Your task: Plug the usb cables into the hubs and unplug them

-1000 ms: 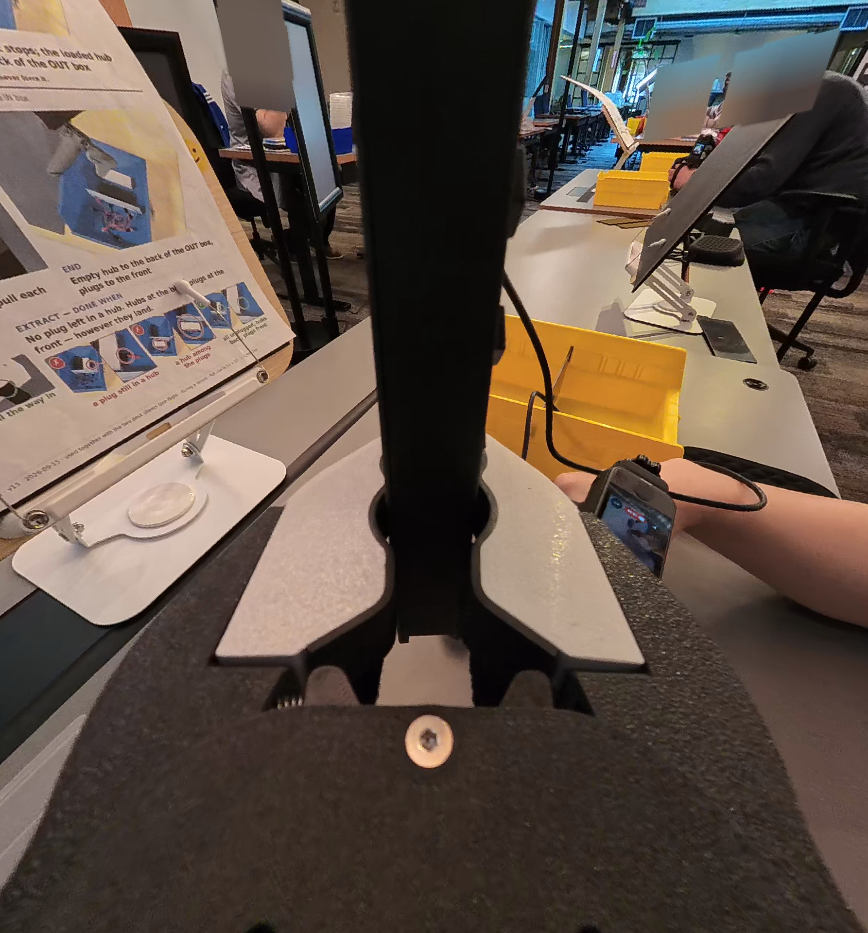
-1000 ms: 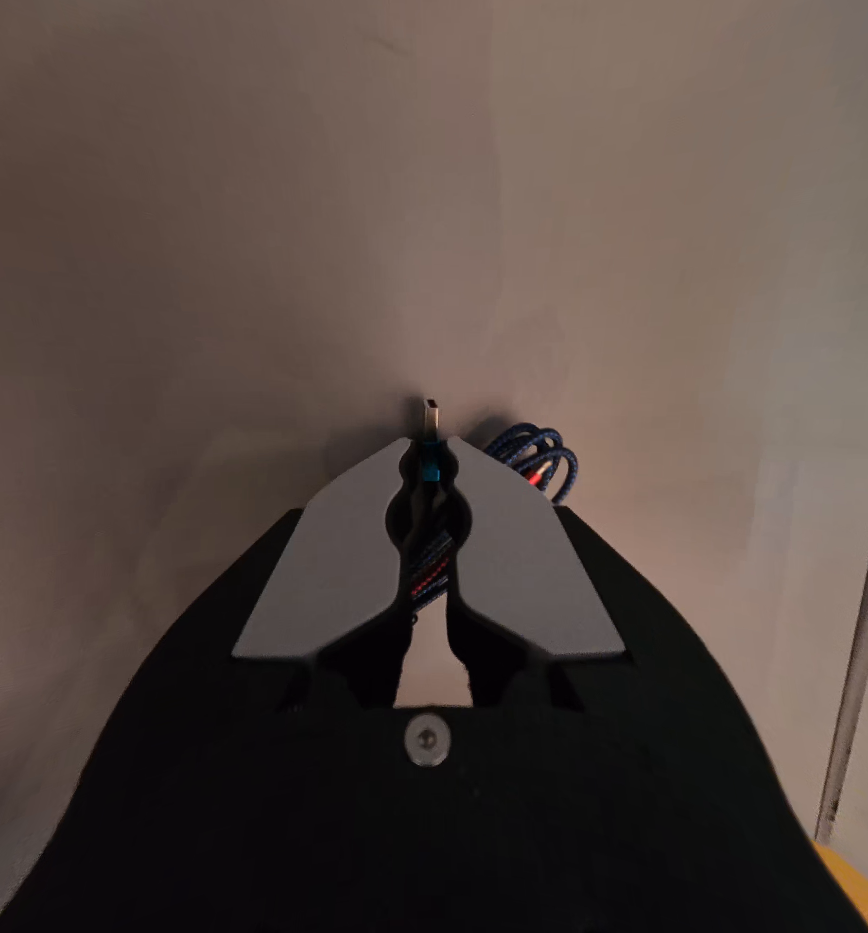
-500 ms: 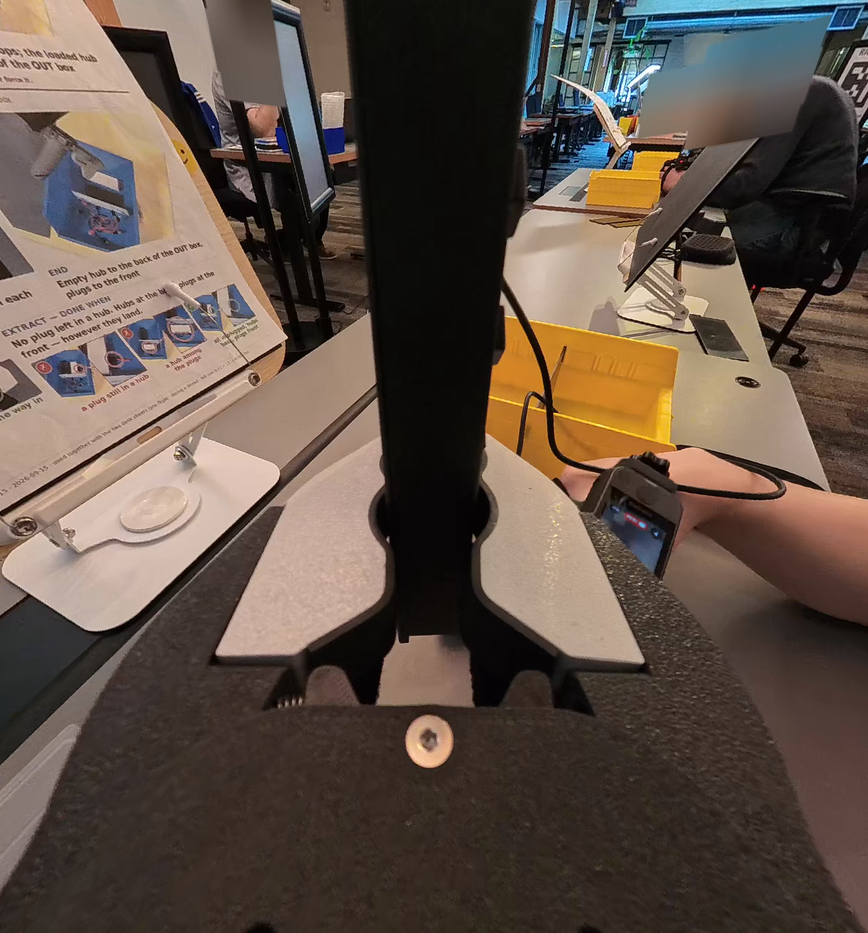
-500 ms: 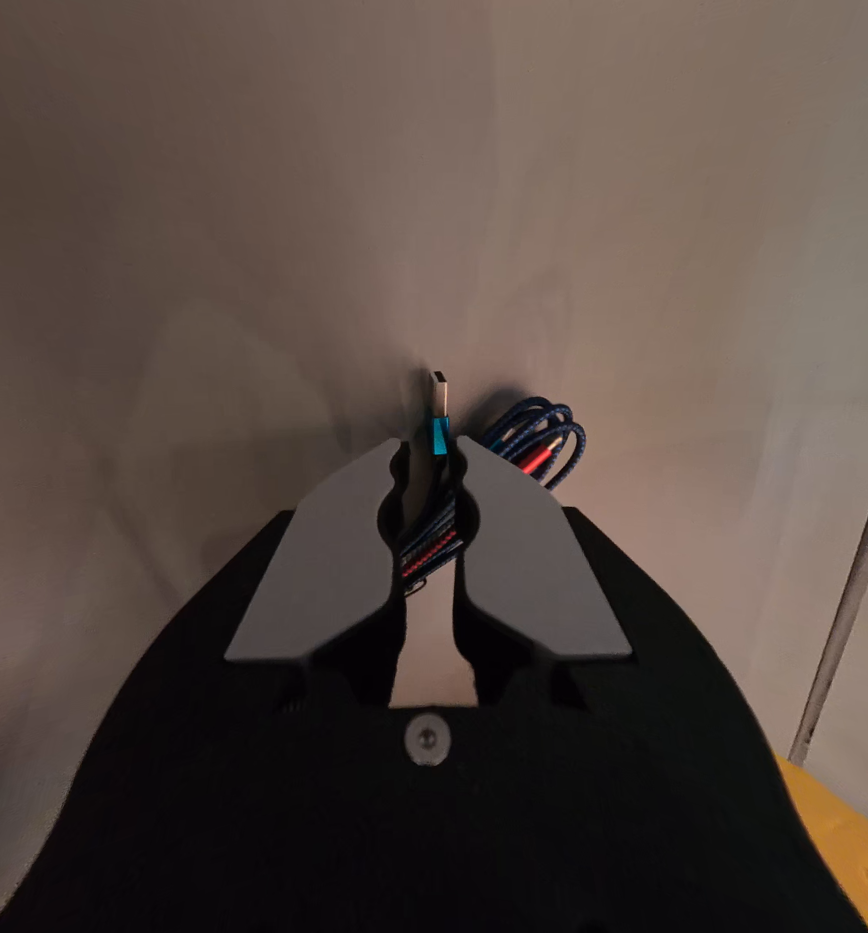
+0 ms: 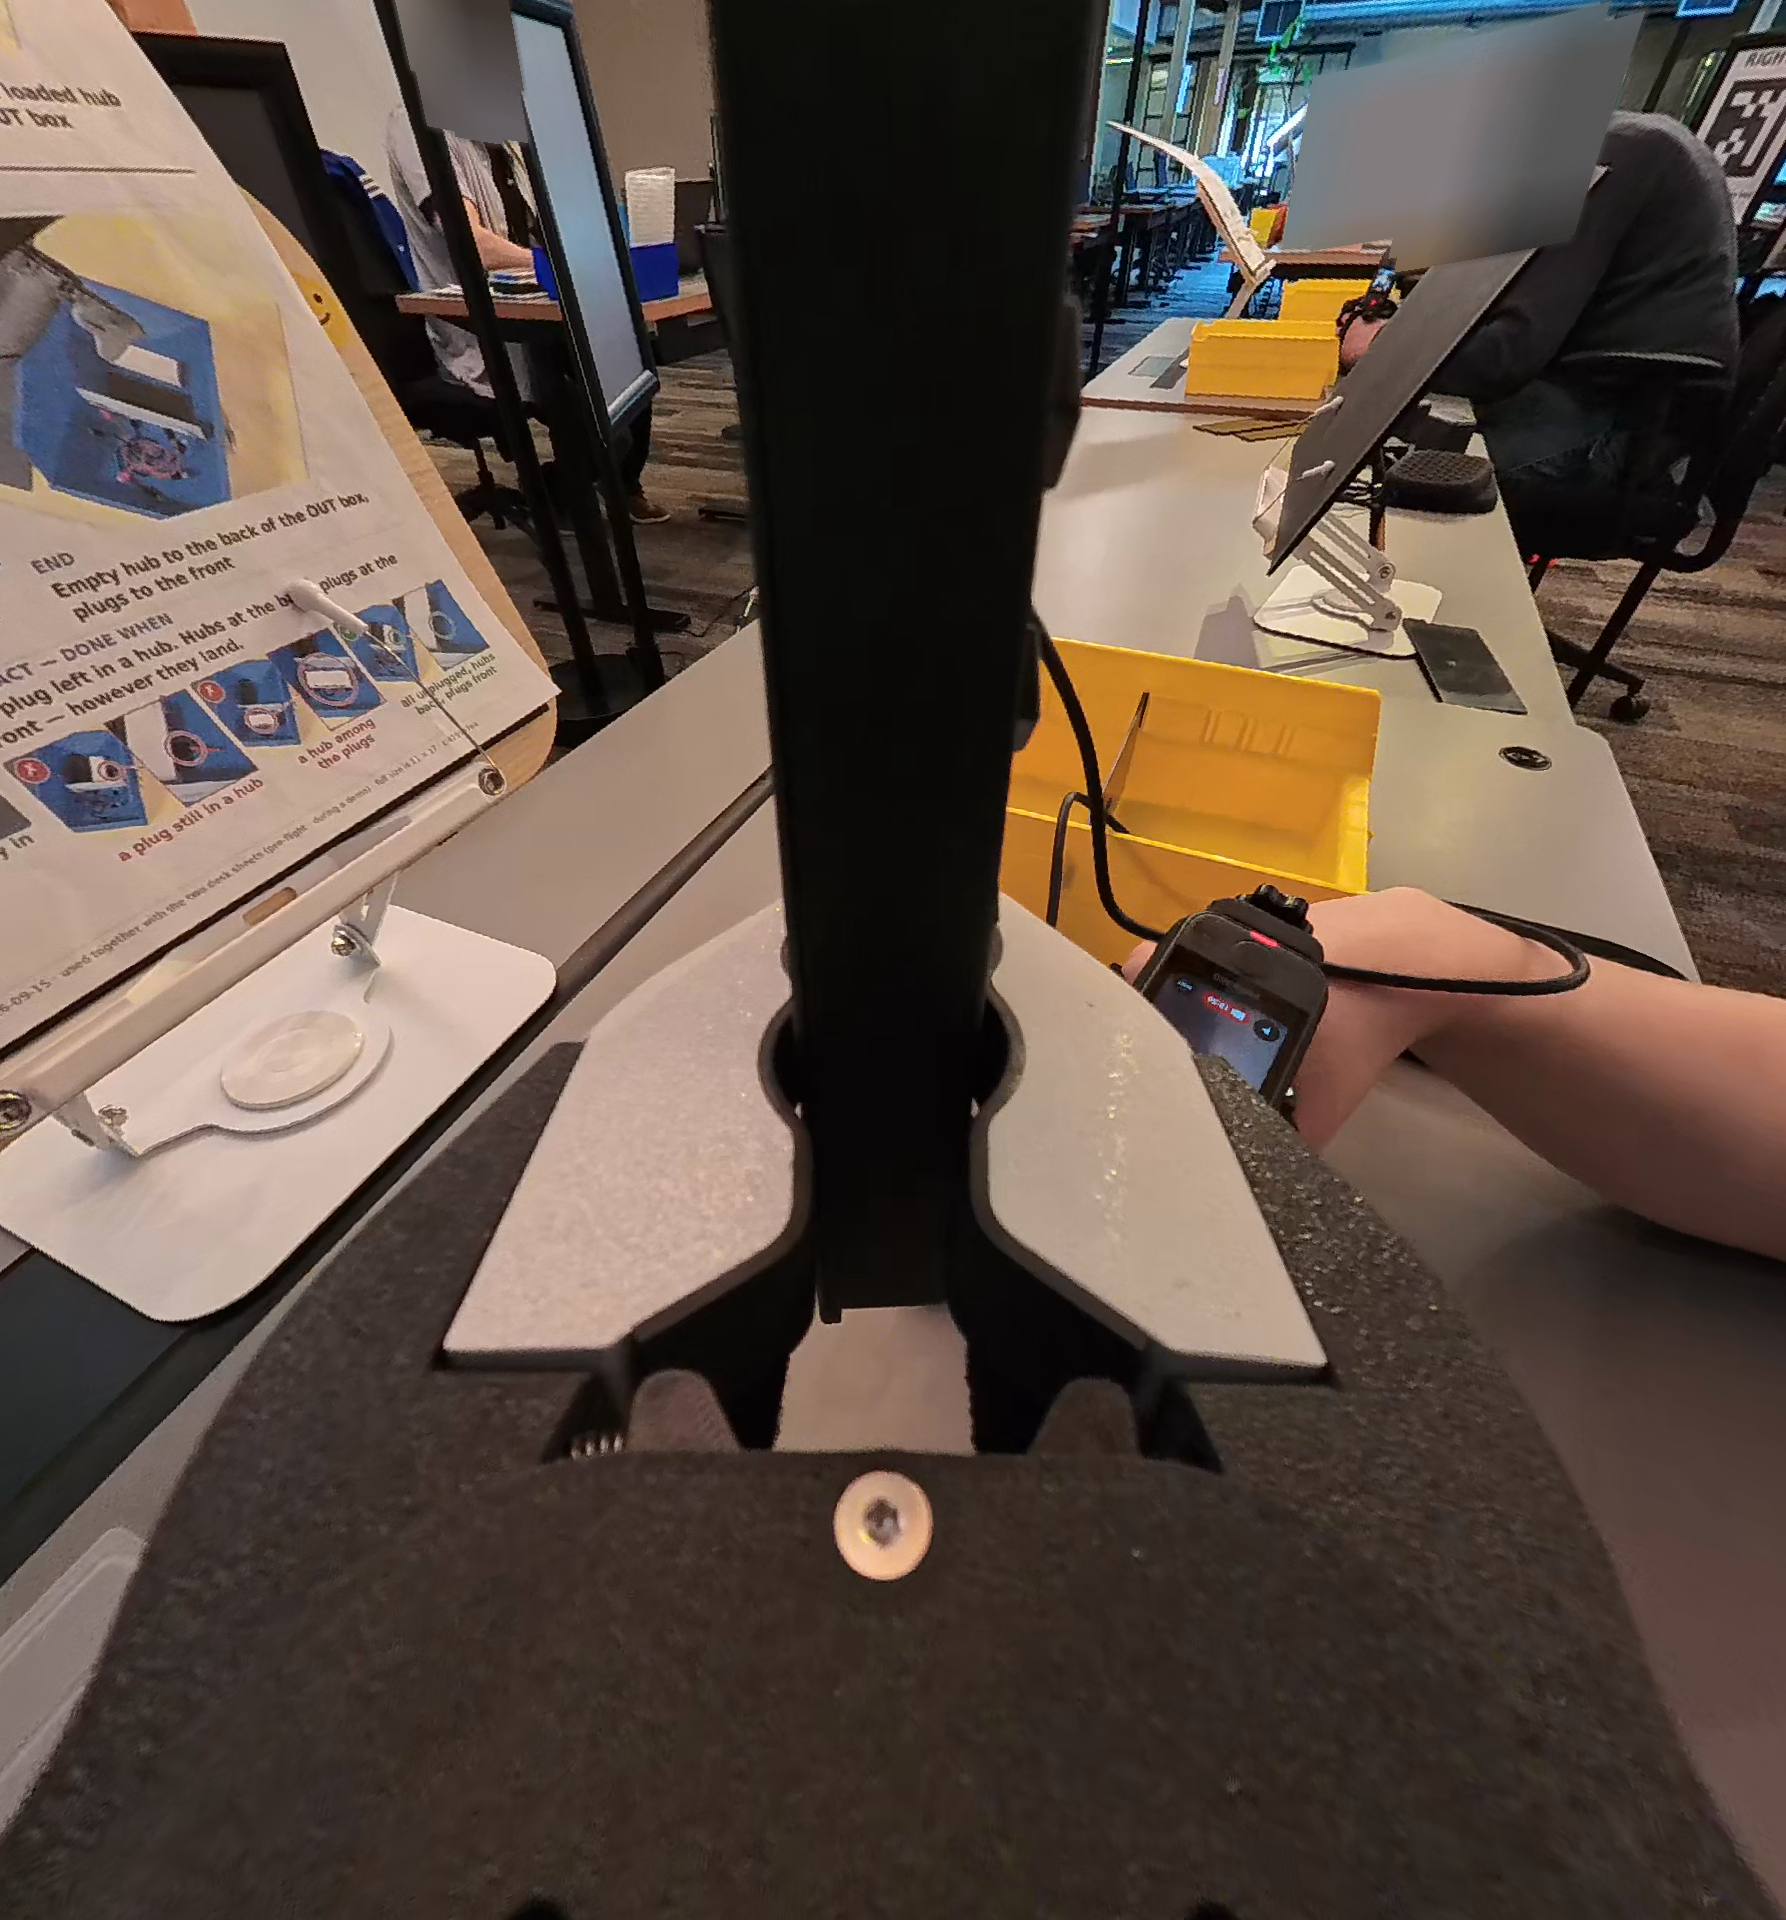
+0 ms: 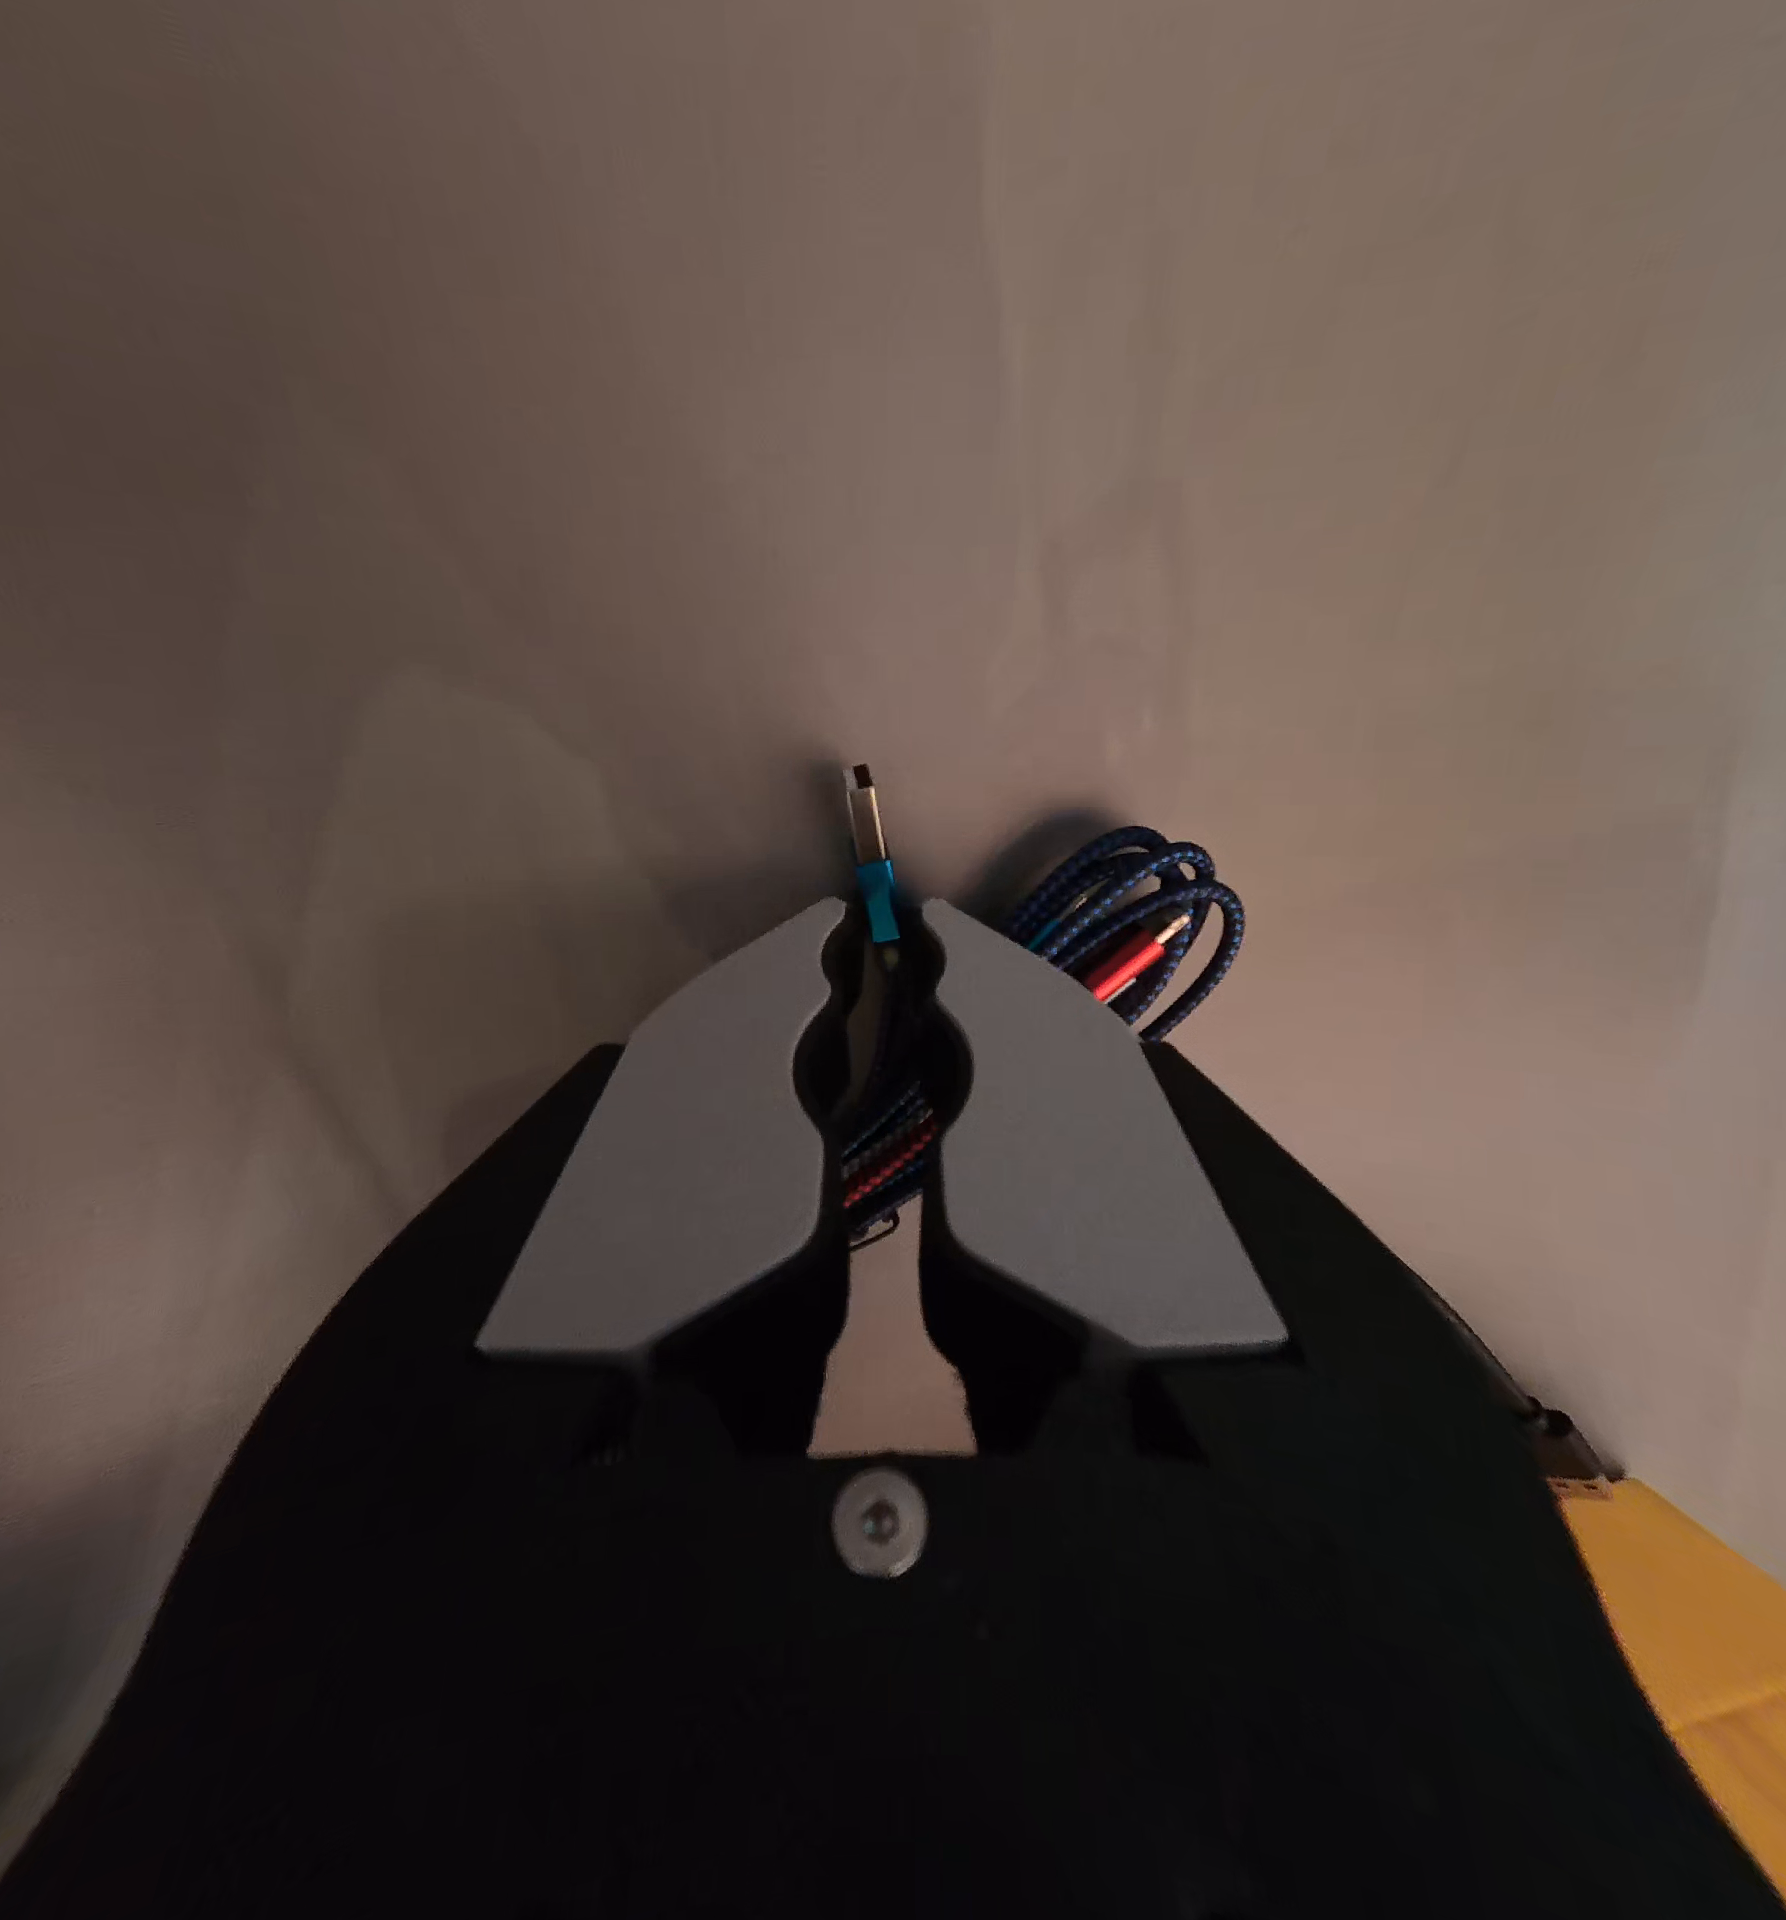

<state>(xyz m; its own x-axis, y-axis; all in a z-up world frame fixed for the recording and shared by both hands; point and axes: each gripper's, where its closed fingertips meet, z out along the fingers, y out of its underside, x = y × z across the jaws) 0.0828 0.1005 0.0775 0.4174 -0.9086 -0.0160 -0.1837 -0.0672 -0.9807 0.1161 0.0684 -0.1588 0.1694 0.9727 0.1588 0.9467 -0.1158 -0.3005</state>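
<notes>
Grey desk [image 5: 1491, 852] | yellow bin [image 5: 1273, 769] | open-plan office, patterned carpet [image 5: 1741, 727]

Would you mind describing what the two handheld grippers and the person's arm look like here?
Both the left gripper and the right gripper have a rough black body, one silver screw at its centre, and two flat, pale grey fingers with scalloped inner edges. The forearm is unsleeved; a small black device with a lit screen sits at the wrist, trailing a black cable.

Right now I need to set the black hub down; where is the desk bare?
Bare grey desk lies beyond the yellow bin, short of the black tablet stand. Crowded: the instruction-sheet stand on the left, and the person's forearm on the right.
</notes>
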